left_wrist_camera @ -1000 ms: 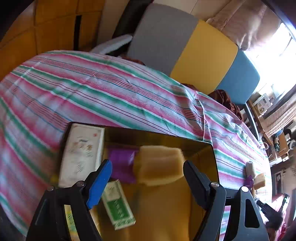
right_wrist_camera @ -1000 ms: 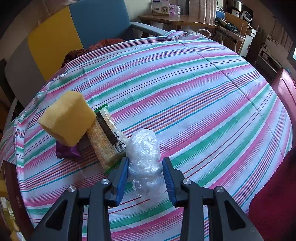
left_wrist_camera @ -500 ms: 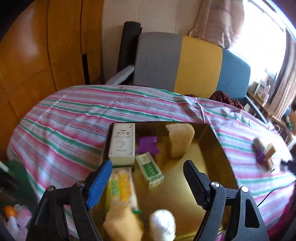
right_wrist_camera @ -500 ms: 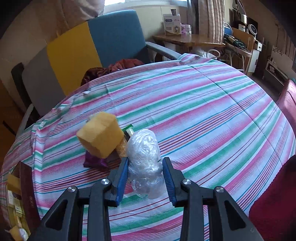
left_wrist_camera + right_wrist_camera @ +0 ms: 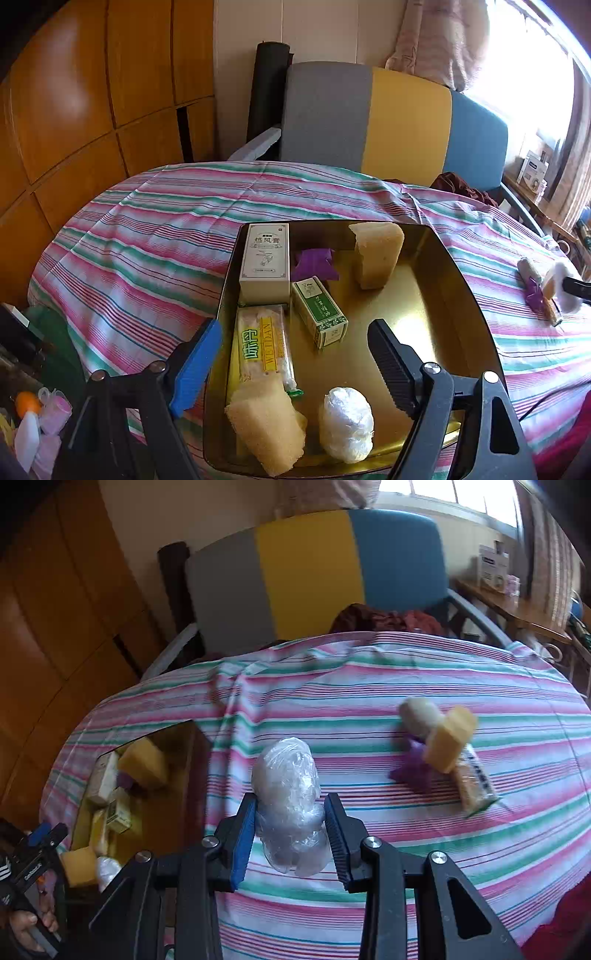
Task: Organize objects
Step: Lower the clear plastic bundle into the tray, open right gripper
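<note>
A gold tray (image 5: 465,295) on the striped table holds a white box (image 5: 264,262), a green box (image 5: 319,312), a yellow snack pack (image 5: 262,343), two sponges (image 5: 376,258), a purple wrapper (image 5: 314,264) and a wrapped white ball (image 5: 345,424). My left gripper (image 5: 291,356) is open and empty above the tray's near end. My right gripper (image 5: 290,836) is shut on a clear plastic-wrapped ball (image 5: 288,801), held above the cloth to the right of the tray (image 5: 192,760).
A small pile stays on the cloth: a yellow sponge (image 5: 448,744), a cracker pack (image 5: 474,784), a purple wrapper (image 5: 413,766) and a pale ball (image 5: 419,712). A grey, yellow and blue chair (image 5: 388,118) stands behind the table. Wooden panels are at the left.
My left gripper has pulled back and up from the tray, leaving a sponge standing in it. My right gripper has lifted the wrapped ball and carried it left toward the tray.
</note>
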`<action>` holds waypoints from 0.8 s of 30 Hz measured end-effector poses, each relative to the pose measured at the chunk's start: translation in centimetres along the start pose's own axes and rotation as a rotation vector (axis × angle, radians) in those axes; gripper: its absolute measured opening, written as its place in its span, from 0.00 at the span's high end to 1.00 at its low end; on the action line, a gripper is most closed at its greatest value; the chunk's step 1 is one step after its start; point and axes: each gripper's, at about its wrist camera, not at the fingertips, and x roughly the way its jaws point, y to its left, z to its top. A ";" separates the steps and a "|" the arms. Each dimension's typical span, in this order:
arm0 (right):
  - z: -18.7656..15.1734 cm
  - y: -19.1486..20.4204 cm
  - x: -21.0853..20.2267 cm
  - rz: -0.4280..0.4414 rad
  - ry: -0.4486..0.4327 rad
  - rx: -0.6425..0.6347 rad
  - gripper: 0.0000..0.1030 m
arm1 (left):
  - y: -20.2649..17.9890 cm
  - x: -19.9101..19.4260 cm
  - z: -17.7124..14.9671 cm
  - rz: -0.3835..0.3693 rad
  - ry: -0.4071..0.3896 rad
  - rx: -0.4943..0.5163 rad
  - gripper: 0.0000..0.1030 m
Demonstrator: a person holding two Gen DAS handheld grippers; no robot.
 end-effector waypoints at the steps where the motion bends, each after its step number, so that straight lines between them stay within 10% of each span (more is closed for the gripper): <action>1: -0.1 1.5 0.6 0.033 0.018 -0.024 0.64 | 0.0 0.0 0.0 -0.002 0.000 0.008 0.20; 8: -0.5 9.9 5.1 0.185 0.147 -0.136 0.64 | 1.0 -0.1 -0.1 0.002 -0.001 -0.007 0.18; 24: -0.1 17.1 15.4 0.152 0.338 -0.142 0.63 | 5.5 0.2 -0.1 0.036 -0.007 -0.123 0.17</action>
